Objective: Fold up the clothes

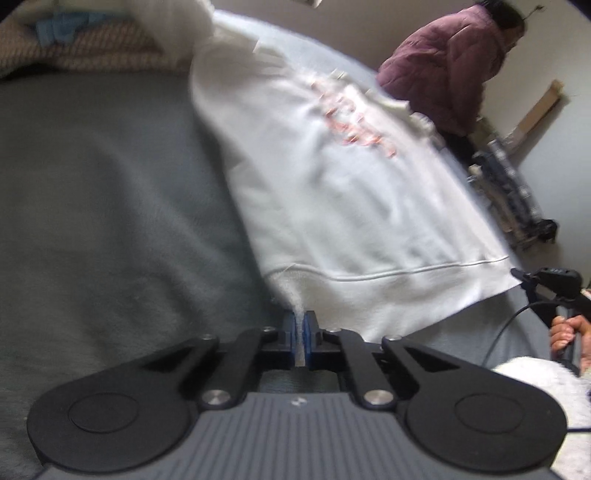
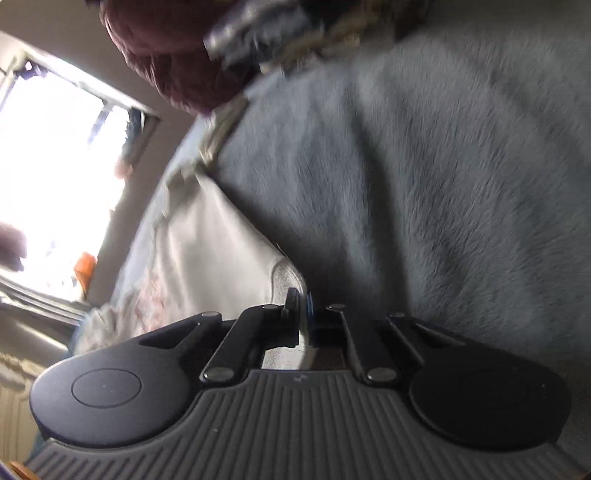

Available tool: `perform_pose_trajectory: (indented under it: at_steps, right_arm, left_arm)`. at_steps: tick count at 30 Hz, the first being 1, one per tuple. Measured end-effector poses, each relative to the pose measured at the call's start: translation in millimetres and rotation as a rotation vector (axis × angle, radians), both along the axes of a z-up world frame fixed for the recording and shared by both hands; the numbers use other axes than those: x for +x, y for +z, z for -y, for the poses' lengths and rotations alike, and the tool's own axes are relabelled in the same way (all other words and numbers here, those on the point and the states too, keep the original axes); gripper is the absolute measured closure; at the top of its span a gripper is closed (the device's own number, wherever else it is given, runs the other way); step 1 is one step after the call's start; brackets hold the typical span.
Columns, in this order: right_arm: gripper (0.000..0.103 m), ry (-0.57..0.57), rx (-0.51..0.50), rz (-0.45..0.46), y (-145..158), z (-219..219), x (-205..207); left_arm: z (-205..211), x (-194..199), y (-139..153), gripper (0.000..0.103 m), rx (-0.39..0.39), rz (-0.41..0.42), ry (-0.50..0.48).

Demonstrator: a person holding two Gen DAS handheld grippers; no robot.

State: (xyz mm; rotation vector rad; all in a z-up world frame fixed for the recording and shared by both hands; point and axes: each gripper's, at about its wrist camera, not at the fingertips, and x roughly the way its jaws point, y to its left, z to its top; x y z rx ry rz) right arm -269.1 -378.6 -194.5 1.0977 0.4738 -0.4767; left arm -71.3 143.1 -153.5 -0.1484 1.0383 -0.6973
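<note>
Two hand-held grippers, left (image 1: 300,325), right (image 2: 303,314), pinching sweatshirt (image 1: 332,192) hem corners

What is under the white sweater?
A grey fuzzy blanket lies under the white sweater. Whatever else the sweater covers stays hidden. Both tongs pinch its hem.

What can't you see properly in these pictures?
- Left wrist view: the pink print on the white sweatshirt is too blurred to read.
- Left wrist view: the right gripper sits at the frame edge; its fingertips are too small to judge.
- Right wrist view: the window is glared out, nothing shows outside.
- Right wrist view: the things at the top are smeared by motion.
- Both views: the sweatshirt's sleeves and neck are not clear.
</note>
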Motion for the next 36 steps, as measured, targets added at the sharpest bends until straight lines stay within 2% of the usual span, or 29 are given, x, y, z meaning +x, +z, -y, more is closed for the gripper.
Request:
perform_pose_trajectory:
  at_steps: [4, 6, 8, 14, 16, 19, 21, 23, 25, 28, 33, 36]
  right_arm:
    - [0.101, 0.009, -0.055, 0.012, 23.1, -13.8, -18.6]
    - [0.101, 0.004, -0.058, 0.016, 27.0, -17.4, -28.6]
    - [0.101, -0.004, -0.049, -0.012, 16.8, -20.6, -35.2]
    - [0.101, -0.028, -0.018, -0.099, -15.5, -30.1, -54.4]
    - [0.101, -0.027, -0.009, -0.114, -25.6, -31.5, -55.4]
    - [0.099, -0.002, -0.032, -0.140, -20.6, -31.8, -51.9]
    - [0.094, 0.012, -0.042, -0.166, -11.7, -30.6, -51.8]
    - [0.085, 0.000, -0.058, -0.180, 0.1, -29.3, -56.1]
    - [0.078, -0.008, -0.114, -0.155, 17.4, -27.8, -59.2]
    - [0.077, 0.006, -0.216, -0.103, 46.3, -25.1, -53.2]
    - [0.077, 0.149, -0.363, 0.055, 110.9, -44.7, 11.0]
    - [0.077, 0.287, -0.453, 0.173, 155.1, -80.1, 65.1]
  left_arm:
    - [-6.6, -17.4, 21.7, 0.099, 0.025, 0.042, -0.063]
    - [-9.1, -26.0, 24.2, 0.100, 0.046, 0.040, -0.092]
    - [-11.5, -32.4, 21.5, 0.100, 0.069, 0.029, -0.111]
    - [-3.6, -31.9, -15.7, 0.099, 0.143, -0.030, -0.121]
    - [-0.1, -30.2, -23.5, 0.099, 0.164, -0.024, -0.131]
    - [1.7, -31.1, -29.8, 0.096, 0.183, -0.023, -0.144]
    - [-1.8, -34.0, -28.0, 0.088, 0.200, -0.026, -0.149]
    - [-9.2, -37.5, -17.6, 0.076, 0.234, 0.015, -0.142]
    - [-16.6, -41.0, -7.2, 0.071, 0.268, 0.056, -0.135]
    - [-30.3, -41.0, 13.5, 0.066, 0.300, 0.119, -0.087]
    - [-39.3, -18.4, 67.7, 0.053, 0.345, 0.241, 0.070]
    - [-42.0, 1.1, 109.5, 0.045, 0.361, 0.313, 0.183]
